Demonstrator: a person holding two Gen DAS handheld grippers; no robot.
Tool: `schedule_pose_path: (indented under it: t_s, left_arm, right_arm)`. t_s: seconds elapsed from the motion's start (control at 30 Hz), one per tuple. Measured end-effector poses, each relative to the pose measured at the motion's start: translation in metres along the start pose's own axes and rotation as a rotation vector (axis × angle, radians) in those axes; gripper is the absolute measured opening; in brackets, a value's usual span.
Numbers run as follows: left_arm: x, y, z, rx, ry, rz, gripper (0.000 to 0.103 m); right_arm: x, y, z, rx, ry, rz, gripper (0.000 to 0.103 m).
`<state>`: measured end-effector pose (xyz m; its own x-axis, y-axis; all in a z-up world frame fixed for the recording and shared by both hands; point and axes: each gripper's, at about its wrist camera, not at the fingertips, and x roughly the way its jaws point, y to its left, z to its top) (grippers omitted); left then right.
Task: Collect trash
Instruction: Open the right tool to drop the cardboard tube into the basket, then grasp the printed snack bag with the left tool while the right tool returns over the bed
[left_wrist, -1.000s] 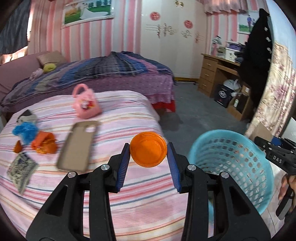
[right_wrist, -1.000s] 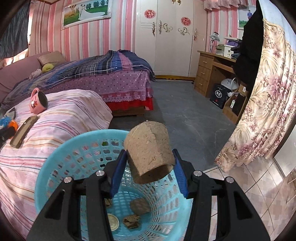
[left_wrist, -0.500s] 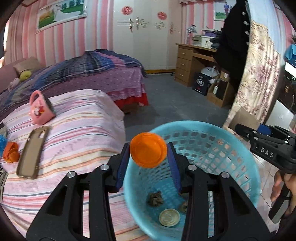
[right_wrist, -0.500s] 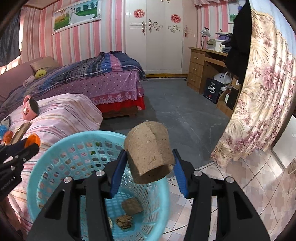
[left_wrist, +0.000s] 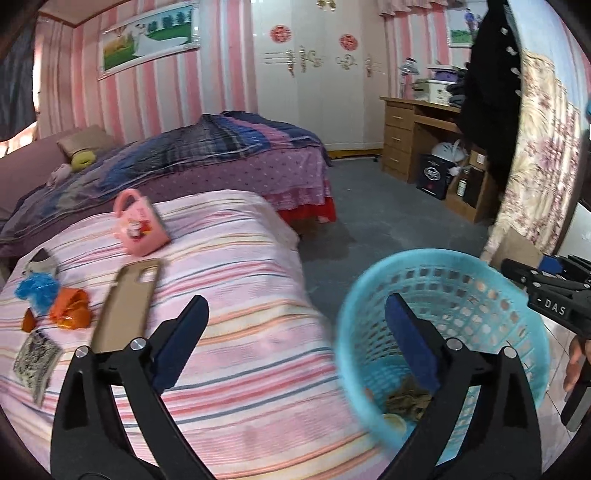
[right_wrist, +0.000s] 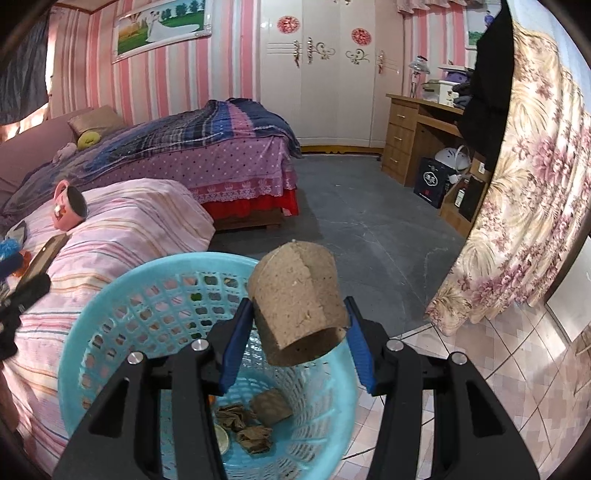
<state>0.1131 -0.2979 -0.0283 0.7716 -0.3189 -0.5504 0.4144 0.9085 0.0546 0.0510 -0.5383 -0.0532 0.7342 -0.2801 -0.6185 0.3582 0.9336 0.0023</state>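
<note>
My left gripper hangs over the near edge of the striped bed, its jaws opening wide with nothing between them. The light blue basket stands on the floor to its right and holds a pale lid and crumpled brown scraps. An orange edge shows among them. My right gripper is shut on a brown cardboard cup, held tilted above the basket. On the bed lie a blue crumpled piece, an orange wrapper and a printed packet.
A tan phone case and a pink mug also lie on the striped bed. Behind it is a second bed with a plaid blanket. A wooden desk and a floral curtain stand at the right.
The left gripper carried the orange lid from over the bed to above the basket, then opened and swung back left without it. The right gripper kept still with the cup.
</note>
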Motion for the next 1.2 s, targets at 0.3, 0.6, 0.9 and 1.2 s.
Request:
schedule_pose_path:
  t_s: [0.3, 0.6, 0.9, 1.2]
  left_arm:
    - [-0.021, 0.058, 0.0, -0.063, -0.015, 0.065, 0.097]
    - [-0.04, 0.109, -0.002, -0.097, -0.03, 0.119, 0.097]
    - [-0.045, 0.166, -0.014, -0.104, -0.009, 0.205, 0.097]
    - [-0.045, 0.231, -0.039, -0.174, 0.03, 0.269, 0.097]
  right_arm:
    - [-0.003, 0.03, 0.004, -0.029, -0.003, 0.031, 0.059]
    - [-0.01, 0.077, 0.016, -0.094, -0.038, 0.03, 0.088]
    - [-0.015, 0.117, 0.027, -0.141, -0.053, 0.039, 0.094]
    - [-0.013, 0.162, 0.032, -0.152, -0.042, 0.095, 0.094]
